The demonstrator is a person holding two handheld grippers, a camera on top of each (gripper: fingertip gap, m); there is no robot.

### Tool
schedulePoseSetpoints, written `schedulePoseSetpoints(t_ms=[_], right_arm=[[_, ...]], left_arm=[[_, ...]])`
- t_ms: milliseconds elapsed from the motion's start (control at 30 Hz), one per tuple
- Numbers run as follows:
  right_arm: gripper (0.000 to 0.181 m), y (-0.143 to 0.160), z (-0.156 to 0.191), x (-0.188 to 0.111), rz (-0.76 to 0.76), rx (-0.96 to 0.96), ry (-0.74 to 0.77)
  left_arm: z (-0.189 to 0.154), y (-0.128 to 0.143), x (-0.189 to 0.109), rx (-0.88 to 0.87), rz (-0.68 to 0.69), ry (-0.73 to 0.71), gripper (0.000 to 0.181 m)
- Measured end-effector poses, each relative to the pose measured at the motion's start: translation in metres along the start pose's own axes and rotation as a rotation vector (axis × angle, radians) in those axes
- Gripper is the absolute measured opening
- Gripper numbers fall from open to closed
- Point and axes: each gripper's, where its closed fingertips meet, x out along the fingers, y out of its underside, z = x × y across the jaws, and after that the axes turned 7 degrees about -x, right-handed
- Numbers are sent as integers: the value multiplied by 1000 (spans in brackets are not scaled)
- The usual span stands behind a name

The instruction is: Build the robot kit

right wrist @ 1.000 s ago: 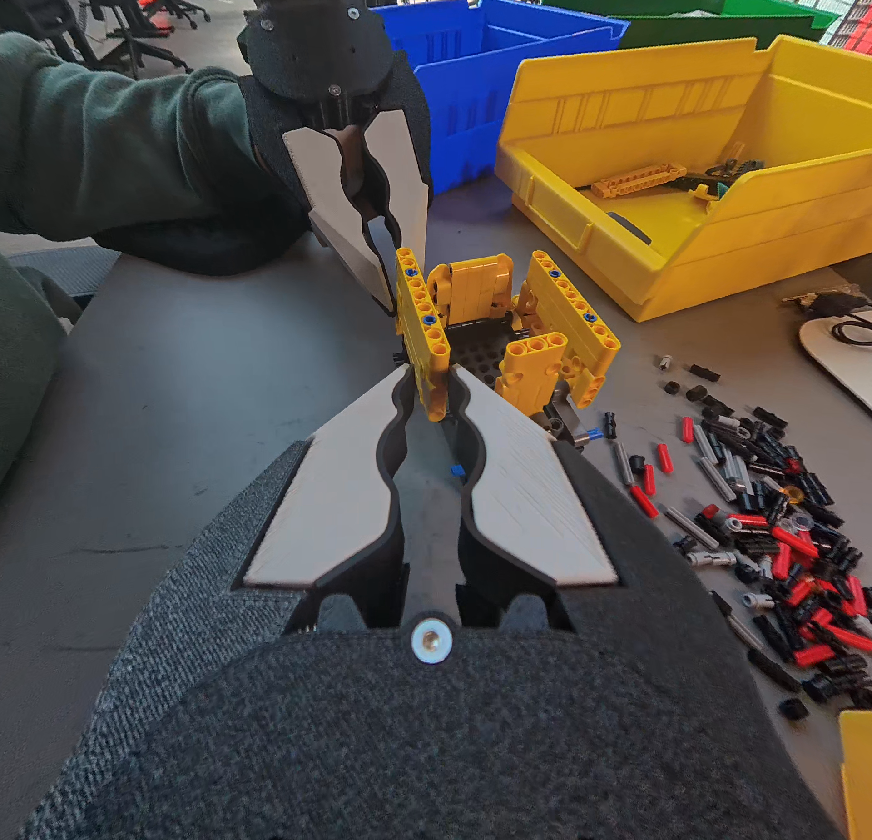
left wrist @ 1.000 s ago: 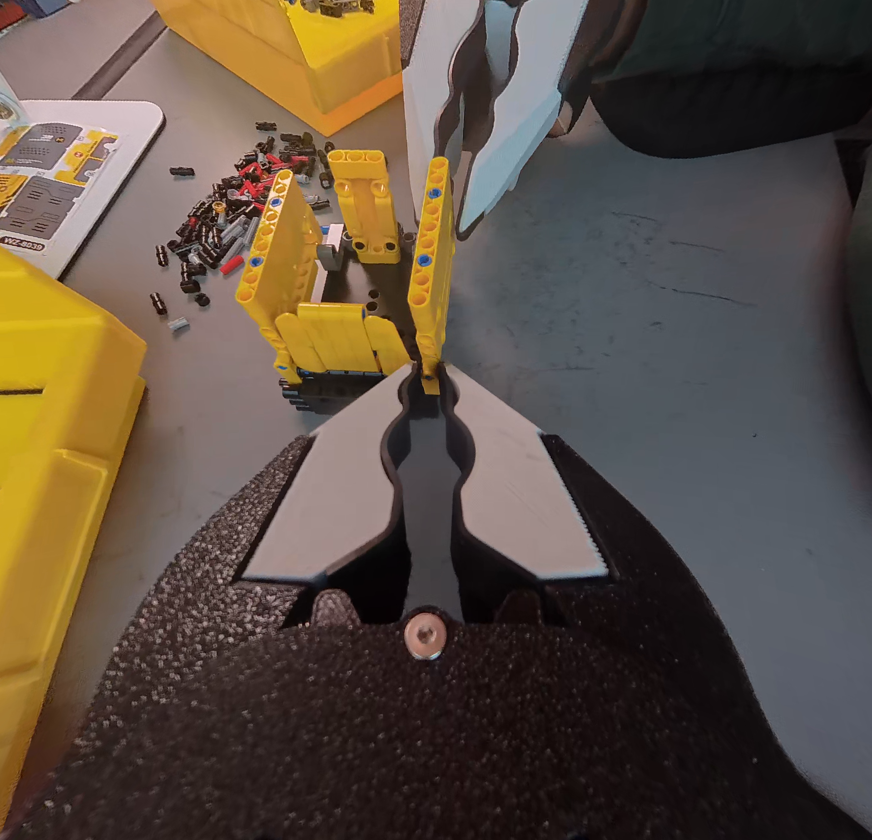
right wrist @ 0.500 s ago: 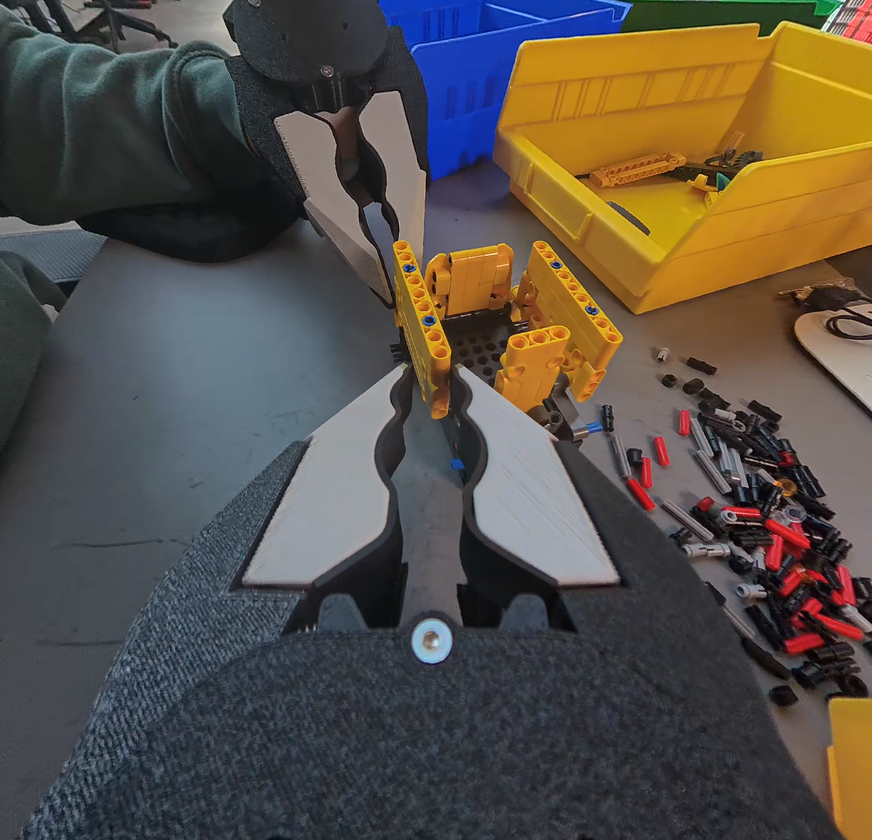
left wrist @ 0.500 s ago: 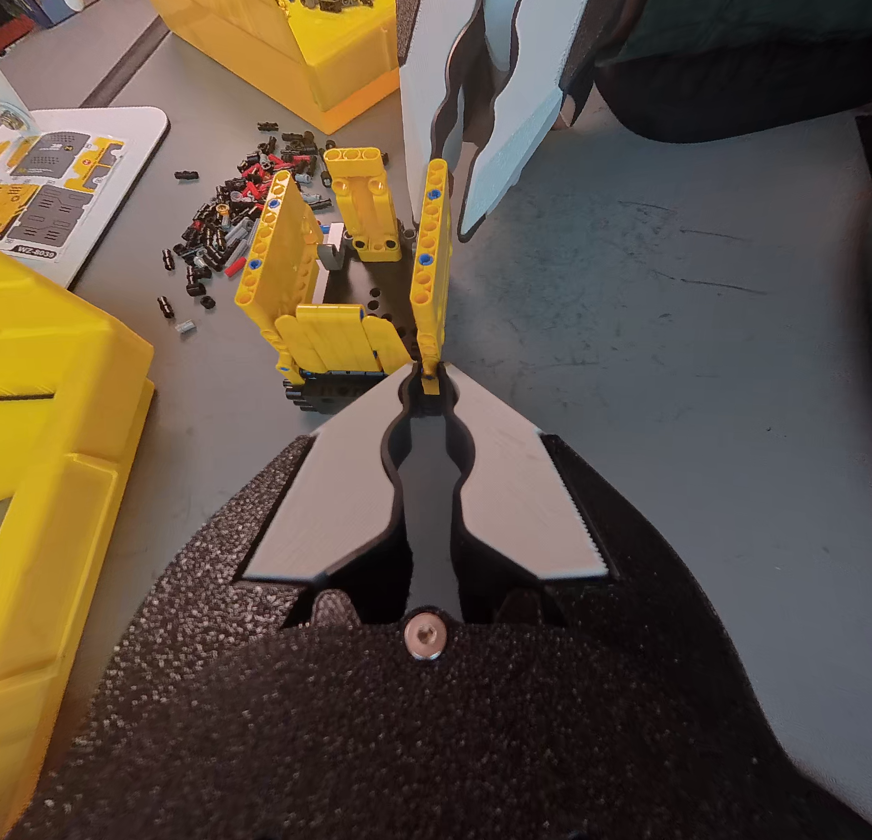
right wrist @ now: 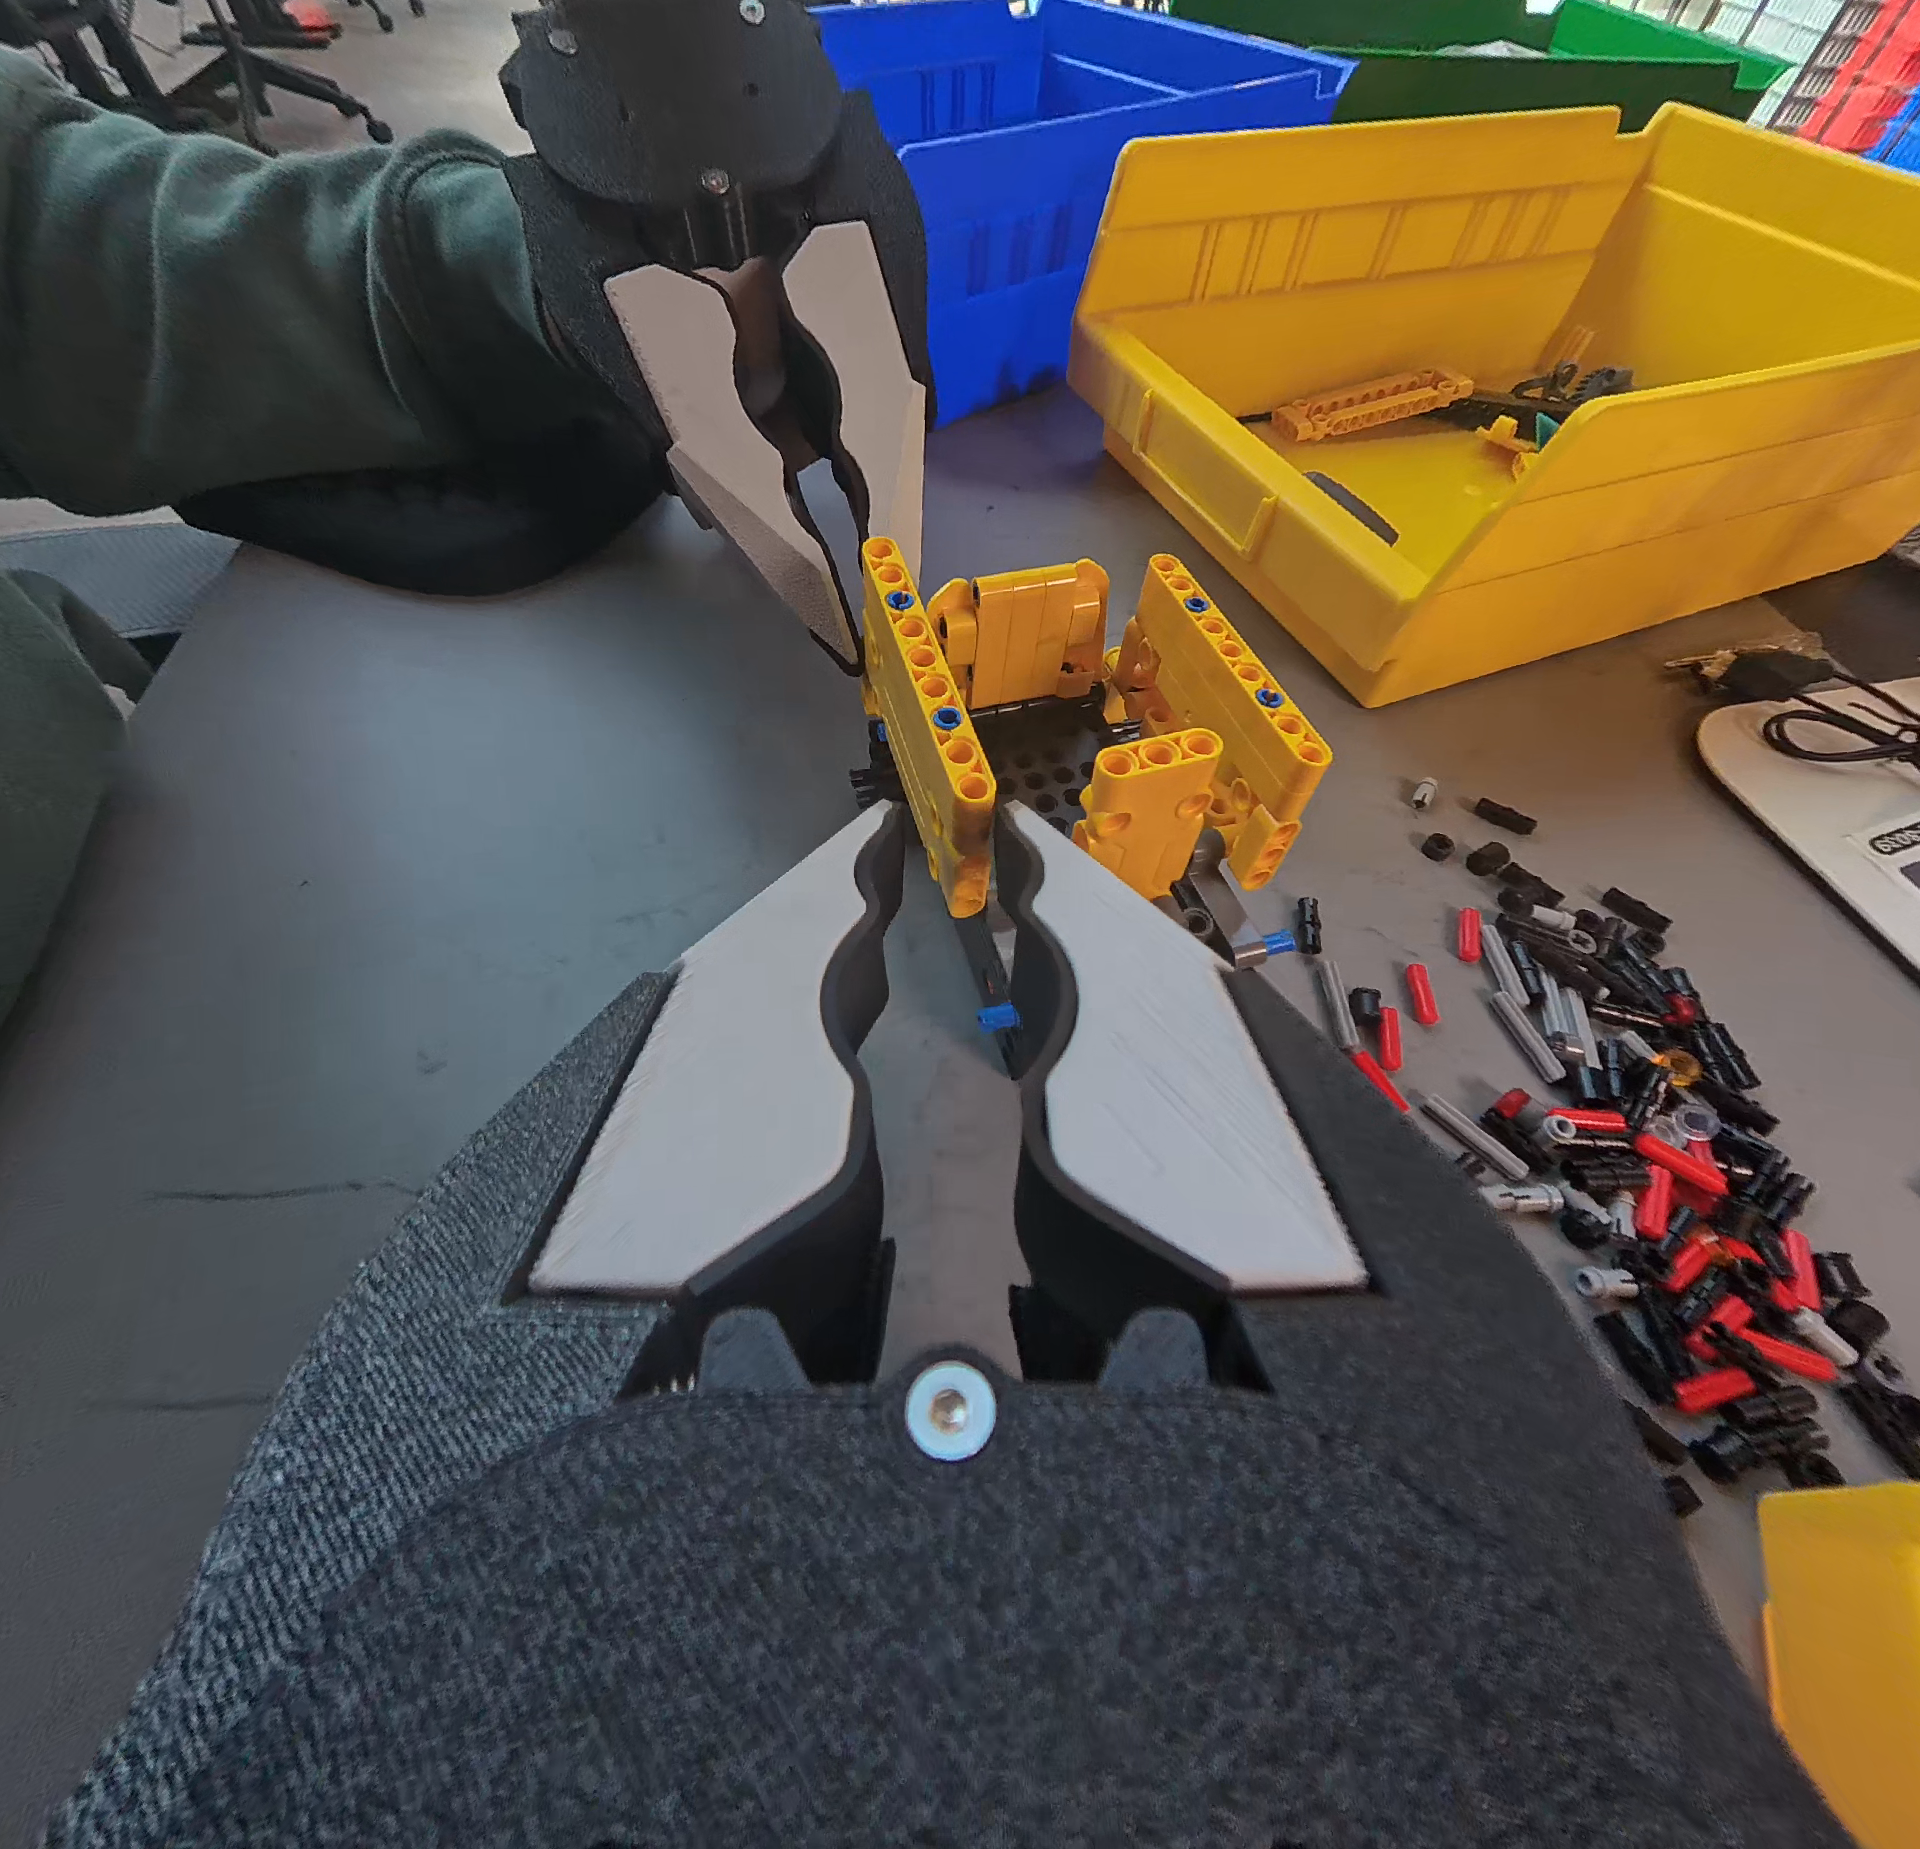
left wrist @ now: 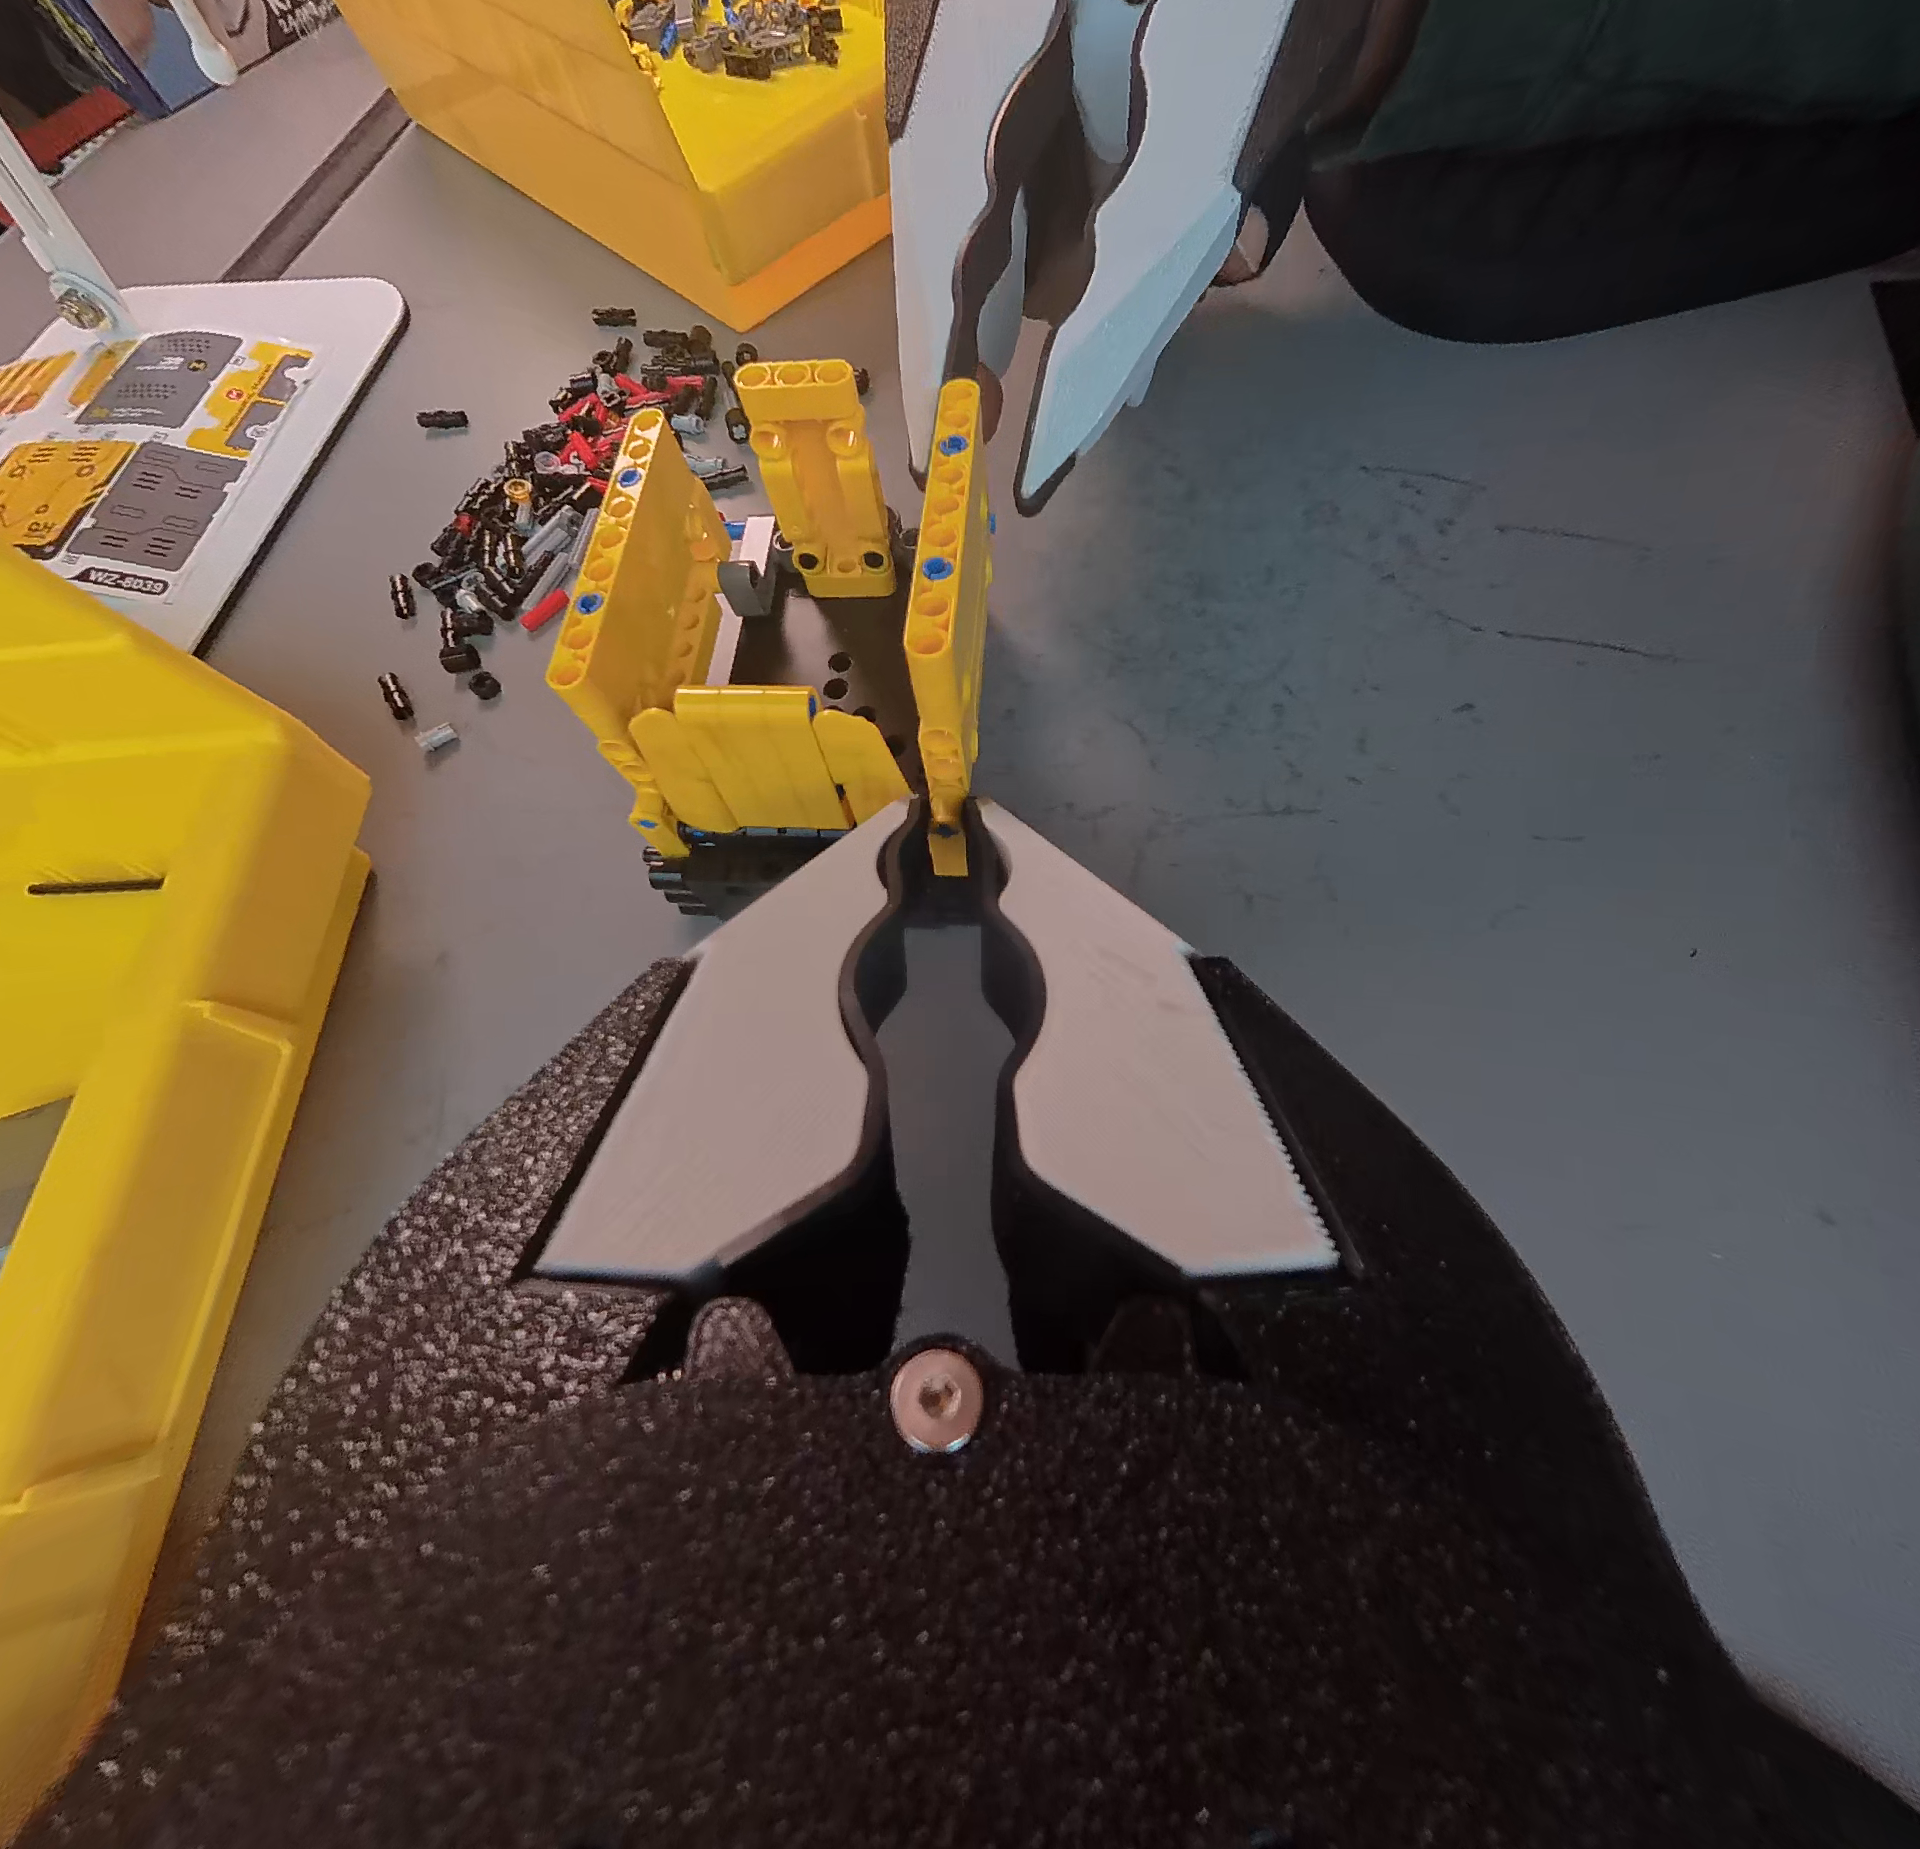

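Left claw (left wrist: 943, 831) pinched on near end of yellow holed beam (left wrist: 948, 594), centre frame. Right claw (right wrist: 943, 843) narrowly parted, straddling beam's other end. Loose pins (right wrist: 1662, 1155) right on grey worktop (right wrist: 416, 864).

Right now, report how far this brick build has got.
Done: two yellow beam walls and end panels stand on the black base. In hand: left gripper clamps one wall's end; right gripper straddles its other end, jaws apart. Left: loose pins lie unused beside it.
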Motion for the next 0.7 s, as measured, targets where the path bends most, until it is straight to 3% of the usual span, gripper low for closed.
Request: schedulePoseSetpoints(t_ms=[333,533,700], right_arm=[[28,-21,-2,-5,-87,10,18],[48,-45,-6,-11,-151,19,13],[42,-49,-6,-6,-22,-82,-58]], left_arm=[[-1,0,-2,16,2,2,5],[-1,1,-2,17,6,0,5],[1,1,-2,17,4,-7,5]])
